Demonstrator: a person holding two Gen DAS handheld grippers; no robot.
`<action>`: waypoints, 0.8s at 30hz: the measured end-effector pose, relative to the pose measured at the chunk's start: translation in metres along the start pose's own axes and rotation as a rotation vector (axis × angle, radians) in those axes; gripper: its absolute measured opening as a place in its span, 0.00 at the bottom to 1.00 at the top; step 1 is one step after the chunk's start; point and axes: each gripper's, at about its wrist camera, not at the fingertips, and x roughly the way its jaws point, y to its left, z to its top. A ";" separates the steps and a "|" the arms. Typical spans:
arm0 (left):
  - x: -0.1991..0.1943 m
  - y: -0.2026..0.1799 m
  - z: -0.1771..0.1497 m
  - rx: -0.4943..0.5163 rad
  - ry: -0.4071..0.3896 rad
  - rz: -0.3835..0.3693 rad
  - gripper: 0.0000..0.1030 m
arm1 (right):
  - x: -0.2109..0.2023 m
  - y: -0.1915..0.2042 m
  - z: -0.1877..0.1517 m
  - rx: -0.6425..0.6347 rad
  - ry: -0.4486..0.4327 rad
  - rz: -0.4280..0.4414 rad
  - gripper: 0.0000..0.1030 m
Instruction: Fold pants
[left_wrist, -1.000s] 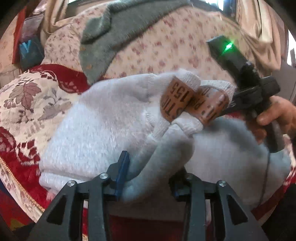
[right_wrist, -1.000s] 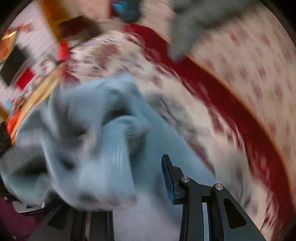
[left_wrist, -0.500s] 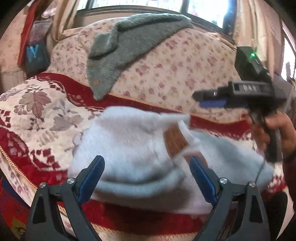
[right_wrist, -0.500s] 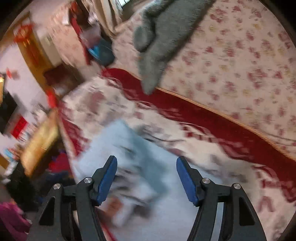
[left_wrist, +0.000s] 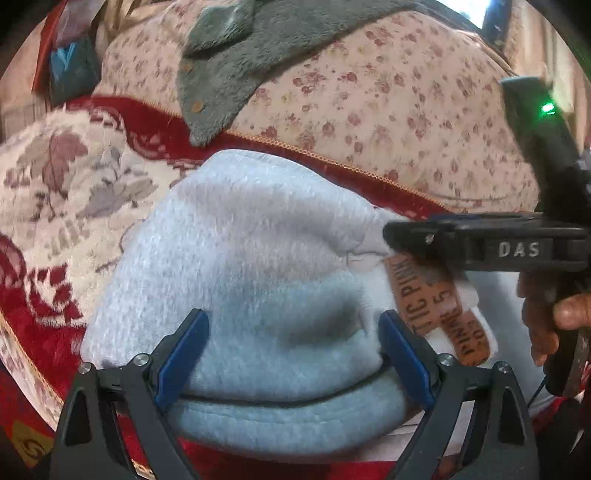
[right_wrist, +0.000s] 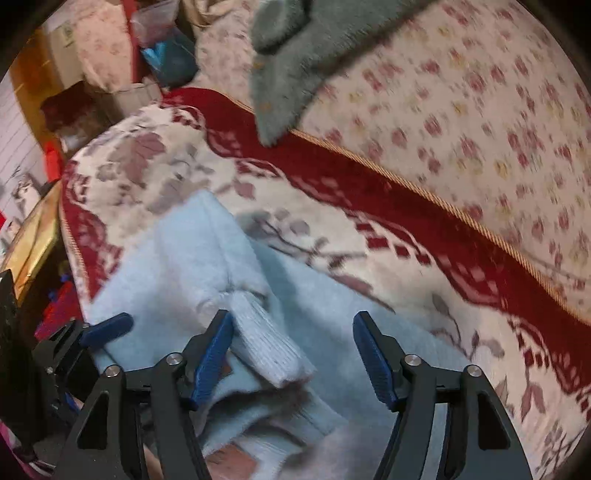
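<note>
The light grey-blue fleece pants (left_wrist: 251, 266) lie folded in a thick bundle on the sofa seat, with a brown leather label (left_wrist: 436, 306) at their right end. My left gripper (left_wrist: 291, 347) is open, its blue pads on either side of the near folded edge, holding nothing. In the right wrist view the pants (right_wrist: 192, 266) lie below my right gripper (right_wrist: 293, 347), which is open over the ribbed waistband (right_wrist: 266, 343). The right gripper also shows in the left wrist view (left_wrist: 480, 243), above the label.
The sofa has a red and cream patterned seat cover (left_wrist: 74, 192) and a floral backrest (left_wrist: 369, 110). A grey fuzzy garment (left_wrist: 236, 66) hangs over the backrest. Boxes and clutter (right_wrist: 92, 92) stand past the sofa's left end.
Both grippers have let go of the pants and opened. The bundle now rests on the seat, and both grippers have come back close over it.
</note>
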 end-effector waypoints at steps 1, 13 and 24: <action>-0.001 -0.003 -0.001 0.017 -0.001 0.008 0.90 | 0.005 -0.005 -0.005 0.023 0.009 0.021 0.81; -0.067 0.034 -0.008 0.041 -0.017 -0.058 0.90 | -0.072 0.021 -0.022 -0.028 -0.060 0.170 0.81; -0.084 0.050 -0.021 0.093 0.020 0.002 0.90 | -0.055 0.133 -0.048 -0.528 -0.047 0.120 0.67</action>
